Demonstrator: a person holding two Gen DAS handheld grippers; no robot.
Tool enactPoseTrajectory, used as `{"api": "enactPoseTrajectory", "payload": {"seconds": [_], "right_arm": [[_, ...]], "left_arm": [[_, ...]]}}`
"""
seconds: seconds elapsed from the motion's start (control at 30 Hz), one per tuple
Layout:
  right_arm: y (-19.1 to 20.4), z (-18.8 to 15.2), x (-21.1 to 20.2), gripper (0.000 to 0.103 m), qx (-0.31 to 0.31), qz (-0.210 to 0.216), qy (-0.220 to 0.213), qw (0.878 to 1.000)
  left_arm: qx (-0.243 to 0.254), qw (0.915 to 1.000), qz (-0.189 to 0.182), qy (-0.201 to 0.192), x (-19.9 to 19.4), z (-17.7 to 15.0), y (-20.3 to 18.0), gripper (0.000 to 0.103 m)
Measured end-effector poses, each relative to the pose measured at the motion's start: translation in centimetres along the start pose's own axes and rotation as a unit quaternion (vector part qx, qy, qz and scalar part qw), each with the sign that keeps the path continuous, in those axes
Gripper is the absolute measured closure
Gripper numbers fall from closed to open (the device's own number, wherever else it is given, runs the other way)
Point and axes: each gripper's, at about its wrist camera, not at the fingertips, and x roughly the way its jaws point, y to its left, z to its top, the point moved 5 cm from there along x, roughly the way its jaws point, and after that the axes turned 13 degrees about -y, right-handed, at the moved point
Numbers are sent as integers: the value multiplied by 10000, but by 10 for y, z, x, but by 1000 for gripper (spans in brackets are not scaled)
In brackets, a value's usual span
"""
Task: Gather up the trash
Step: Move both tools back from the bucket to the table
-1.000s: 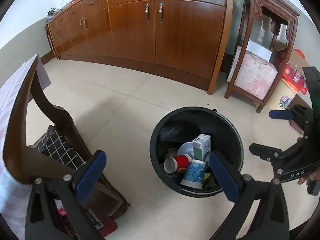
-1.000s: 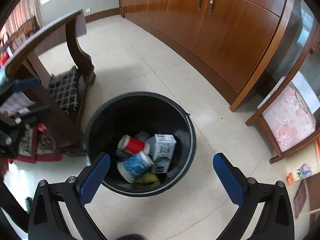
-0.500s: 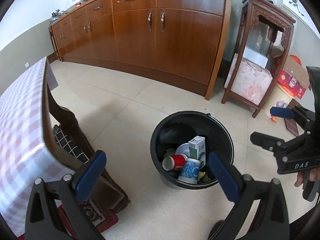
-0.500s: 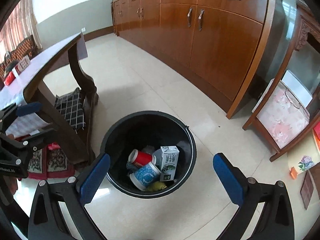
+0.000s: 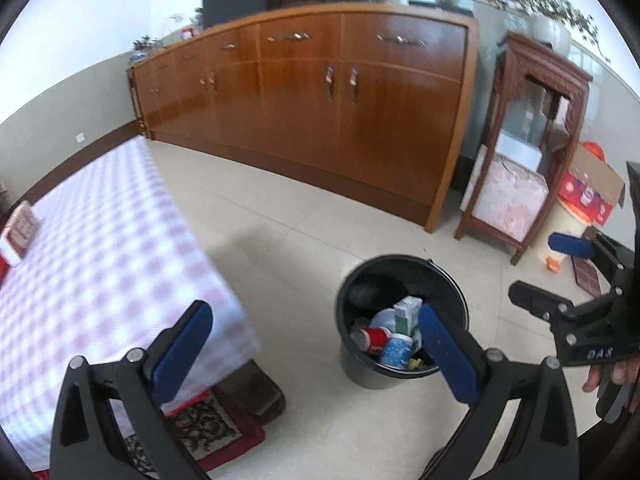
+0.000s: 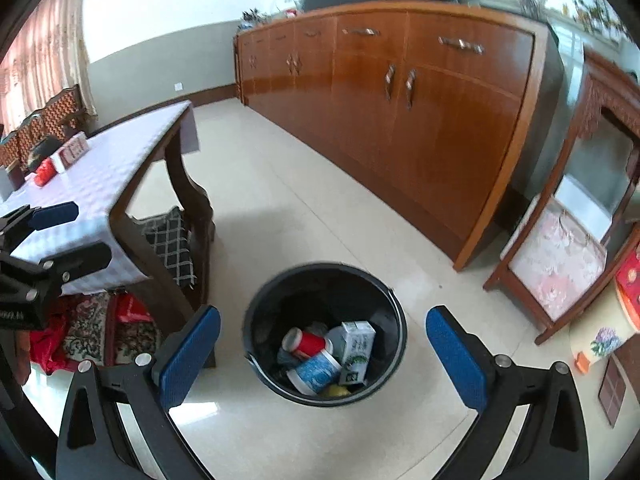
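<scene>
Both grippers have risen since a second ago, the black bin point(image 5: 401, 320) shrinking; from the left wrist, the left gripper point(image 5: 316, 344) gapes empty, bin at 2 o'clock; from the right wrist, the right gripper point(image 6: 323, 354) gapes empty, bin point(image 6: 325, 330) between its pads, carton point(image 6: 356, 346) inside.

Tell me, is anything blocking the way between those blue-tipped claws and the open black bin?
Nothing visible does. Both the left gripper and right gripper are open and empty above bare floor, and the black trash bin has no lid, with a red cup and milk carton already inside.
</scene>
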Motion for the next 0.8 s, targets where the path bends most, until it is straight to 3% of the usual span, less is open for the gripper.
{"api": "enactPoseTrajectory", "payload": {"seconds": [0.4, 0.8], "right_arm": [[97, 56, -11, 0, -472, 543, -405, 9966], [215, 91, 10, 0, -837, 1471, -587, 9838]], "left_arm": [[-477, 9942, 845, -458, -59, 14, 90, 0], [-996, 9716, 2031, -691, -122, -9, 225, 0]]}}
